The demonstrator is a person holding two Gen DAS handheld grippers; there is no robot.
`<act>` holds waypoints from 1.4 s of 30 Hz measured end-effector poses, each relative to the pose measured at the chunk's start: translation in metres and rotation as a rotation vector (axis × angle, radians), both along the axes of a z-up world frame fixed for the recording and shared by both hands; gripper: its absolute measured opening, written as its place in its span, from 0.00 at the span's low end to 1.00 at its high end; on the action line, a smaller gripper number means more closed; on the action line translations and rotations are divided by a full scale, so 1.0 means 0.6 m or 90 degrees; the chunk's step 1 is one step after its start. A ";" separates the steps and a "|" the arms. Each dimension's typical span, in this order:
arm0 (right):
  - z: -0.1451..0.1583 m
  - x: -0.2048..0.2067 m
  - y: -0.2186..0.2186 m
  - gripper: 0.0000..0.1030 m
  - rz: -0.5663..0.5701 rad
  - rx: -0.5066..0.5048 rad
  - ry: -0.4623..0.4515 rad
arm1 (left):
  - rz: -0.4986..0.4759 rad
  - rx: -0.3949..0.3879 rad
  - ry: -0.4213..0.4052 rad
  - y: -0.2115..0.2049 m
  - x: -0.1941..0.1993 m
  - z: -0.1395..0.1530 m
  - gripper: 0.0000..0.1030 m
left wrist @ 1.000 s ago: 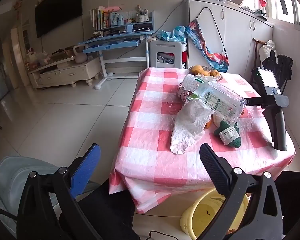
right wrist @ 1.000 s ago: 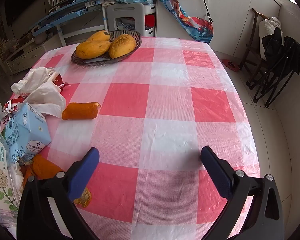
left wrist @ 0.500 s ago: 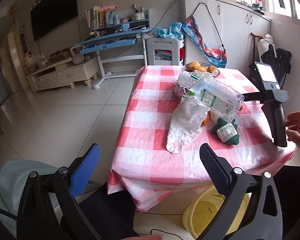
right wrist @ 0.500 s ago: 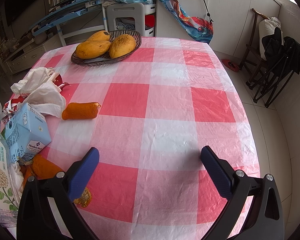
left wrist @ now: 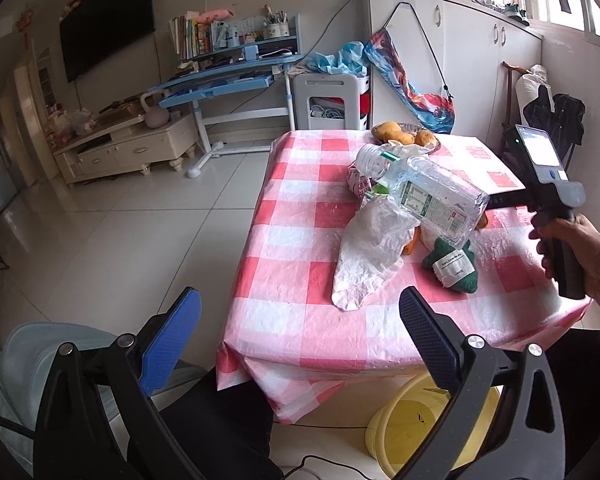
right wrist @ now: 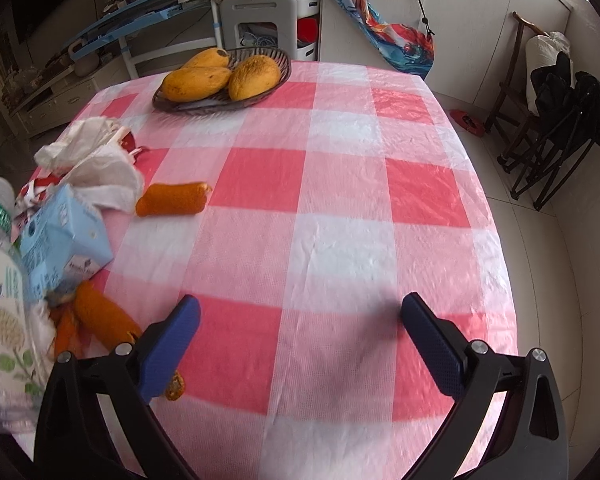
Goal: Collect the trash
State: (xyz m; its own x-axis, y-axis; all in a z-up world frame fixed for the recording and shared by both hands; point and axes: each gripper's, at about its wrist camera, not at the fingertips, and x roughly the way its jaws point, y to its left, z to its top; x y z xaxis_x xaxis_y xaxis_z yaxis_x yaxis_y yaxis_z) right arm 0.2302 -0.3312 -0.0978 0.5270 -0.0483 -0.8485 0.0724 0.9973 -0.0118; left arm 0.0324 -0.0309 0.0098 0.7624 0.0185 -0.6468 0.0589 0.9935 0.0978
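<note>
Hovering w/ both tools wide open, nothing held: left tool short of table; right tool over tablecloth.

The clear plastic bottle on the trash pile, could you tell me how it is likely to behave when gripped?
The clear plastic bottle looks empty, so probably light. Its thin walls may buckle under the pads. It lies propped on the white bag, so it could roll.

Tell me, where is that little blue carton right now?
In the right wrist view the blue carton lies at the table's left side, between the clear plastic bottle and the crumpled white bag.
</note>
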 end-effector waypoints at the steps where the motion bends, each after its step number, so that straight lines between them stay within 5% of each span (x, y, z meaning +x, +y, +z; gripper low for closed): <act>1: 0.007 -0.021 -0.001 0.94 -0.002 -0.003 -0.018 | -0.002 0.001 -0.004 -0.002 -0.003 0.004 0.93; 10: 0.112 -0.279 0.032 0.94 0.018 0.013 -0.245 | -0.011 -0.022 -0.031 -0.007 -0.055 0.037 0.93; 15: 0.116 -0.389 0.073 0.94 0.036 0.052 -0.299 | -0.021 -0.025 -0.047 -0.015 -0.088 0.056 0.93; 23: 0.163 -0.411 0.120 0.94 0.078 0.064 -0.355 | -0.028 -0.034 -0.067 -0.020 -0.123 0.085 0.93; 42: 0.145 -0.419 0.123 0.94 0.100 0.083 -0.356 | -0.027 -0.022 -0.059 -0.022 -0.128 0.078 0.93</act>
State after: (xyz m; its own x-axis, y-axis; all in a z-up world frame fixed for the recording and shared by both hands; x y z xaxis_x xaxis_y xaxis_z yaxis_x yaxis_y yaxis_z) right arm -0.0210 -0.2576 -0.0108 0.8881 0.1520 -0.4338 -0.1158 0.9873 0.1089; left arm -0.0442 -0.0443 0.0568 0.8184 -0.0366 -0.5735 0.0939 0.9931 0.0707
